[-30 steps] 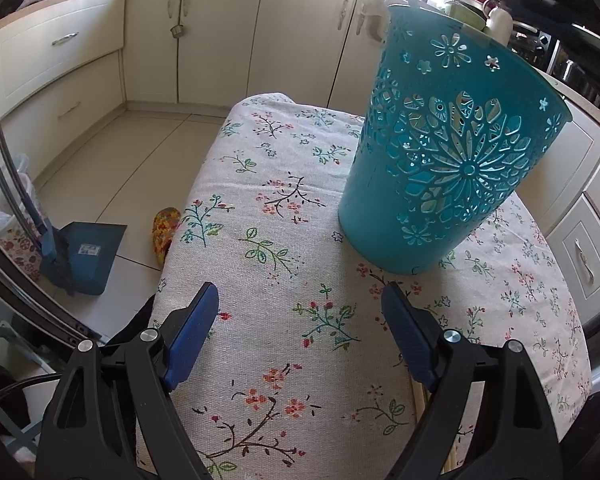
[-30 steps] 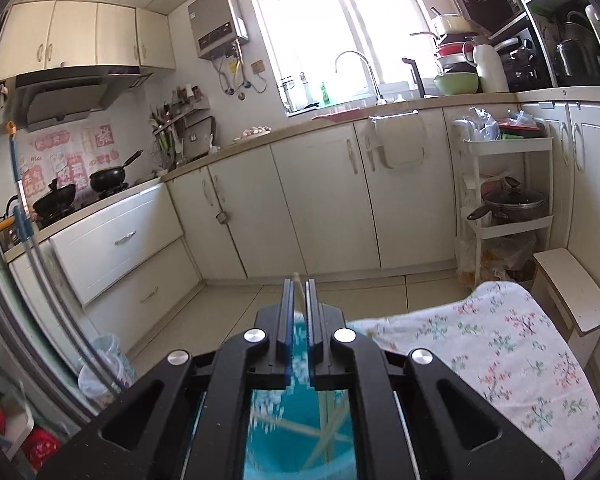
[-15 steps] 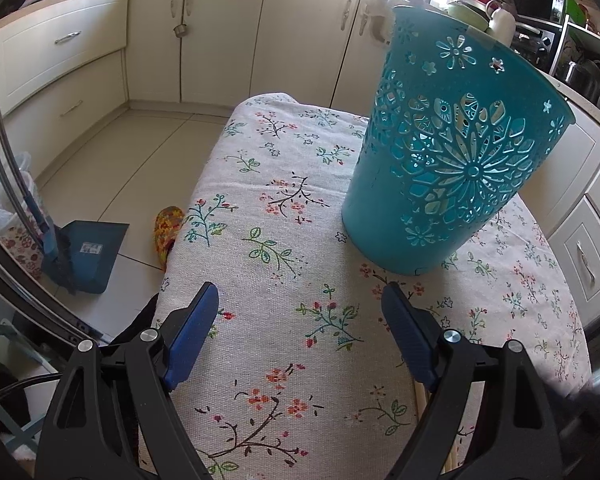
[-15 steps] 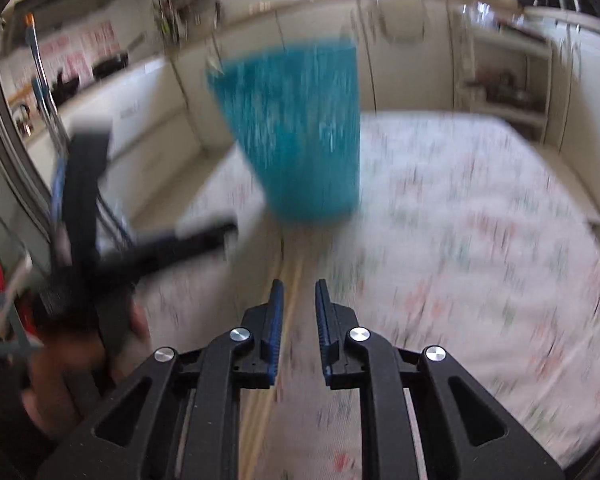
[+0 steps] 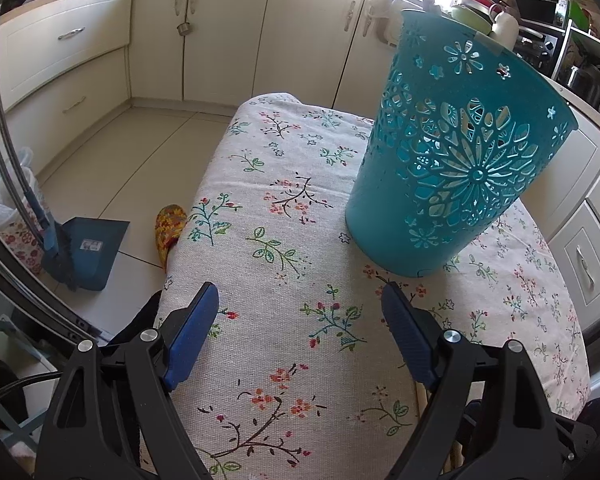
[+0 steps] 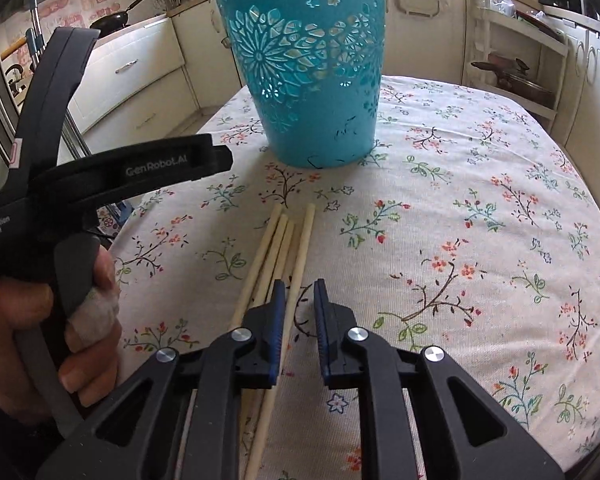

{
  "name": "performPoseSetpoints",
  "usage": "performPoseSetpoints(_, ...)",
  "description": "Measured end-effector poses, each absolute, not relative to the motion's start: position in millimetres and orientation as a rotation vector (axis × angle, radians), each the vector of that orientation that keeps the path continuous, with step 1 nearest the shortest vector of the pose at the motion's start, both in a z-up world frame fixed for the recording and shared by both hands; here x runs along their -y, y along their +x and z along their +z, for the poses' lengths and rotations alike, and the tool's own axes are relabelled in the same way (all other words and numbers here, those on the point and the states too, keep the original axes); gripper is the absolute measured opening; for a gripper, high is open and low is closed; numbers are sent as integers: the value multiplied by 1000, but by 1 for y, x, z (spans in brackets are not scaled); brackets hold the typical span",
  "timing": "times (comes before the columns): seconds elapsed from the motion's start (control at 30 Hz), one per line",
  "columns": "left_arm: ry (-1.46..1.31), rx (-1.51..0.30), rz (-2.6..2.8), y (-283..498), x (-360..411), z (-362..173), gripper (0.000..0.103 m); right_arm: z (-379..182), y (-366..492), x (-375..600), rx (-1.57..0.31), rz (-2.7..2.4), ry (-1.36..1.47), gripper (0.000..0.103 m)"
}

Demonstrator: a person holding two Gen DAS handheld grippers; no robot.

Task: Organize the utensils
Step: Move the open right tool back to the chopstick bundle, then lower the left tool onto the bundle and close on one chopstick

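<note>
Closing right claw (image 6: 298, 292) straddles the rightmost of four pale wooden chopsticks (image 6: 278, 248) lying on the floral-cloth counter (image 6: 460, 220) before the teal cut-out plastic bucket (image 6: 306, 60); pads not yet pressing. Take one stick only. Left claw (image 5: 300, 316) released, empty.

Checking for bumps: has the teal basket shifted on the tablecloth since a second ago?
No. In the left wrist view the teal basket sits on the same spot of the floral tablecloth.

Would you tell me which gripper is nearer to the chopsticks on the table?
Right. The right gripper is directly over the chopsticks, closing; the left gripper hangs open beside them.
</note>
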State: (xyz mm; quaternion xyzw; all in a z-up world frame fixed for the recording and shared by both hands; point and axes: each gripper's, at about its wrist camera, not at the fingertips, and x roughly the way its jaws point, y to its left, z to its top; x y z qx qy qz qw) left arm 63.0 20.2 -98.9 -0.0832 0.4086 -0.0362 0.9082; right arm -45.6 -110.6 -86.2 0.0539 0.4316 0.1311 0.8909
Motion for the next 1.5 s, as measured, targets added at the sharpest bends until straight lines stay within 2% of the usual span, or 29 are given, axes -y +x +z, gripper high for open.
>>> performPoseSetpoints(0.13, -176, -842, -76, 63, -20, -99, 80, -86, -48, 117, -909, 243, 87, 7)
performPoseSetpoints(0.57, 91, -924, -244, 21, 28, -107, 80, -89, -56, 148, -910, 192, 161, 7)
performPoseSetpoints(1.0, 131, -925, -189, 21, 32, -108, 79, -88, -58, 152, -905, 212, 181, 7)
performPoseSetpoints(1.03, 148, -916, -168, 21, 33, -107, 78, -88, -58, 152, -904, 212, 181, 8)
performPoseSetpoints(1.1, 174, -925, -151, 23, 36, -108, 69, -88, -58, 152, -904, 212, 182, 8)
performPoseSetpoints(1.17, 167, -933, -161, 25, 36, -109, 64, -88, -59, 151, -903, 213, 181, 11)
performPoseSetpoints(1.3, 191, -921, -211, 24, 43, -109, 44, -88, -56, 149, -897, 215, 180, 17)
performPoseSetpoints(1.5, 73, -966, -267, 28, 33, -105, 42, -88, -52, 148, -887, 219, 186, 21)
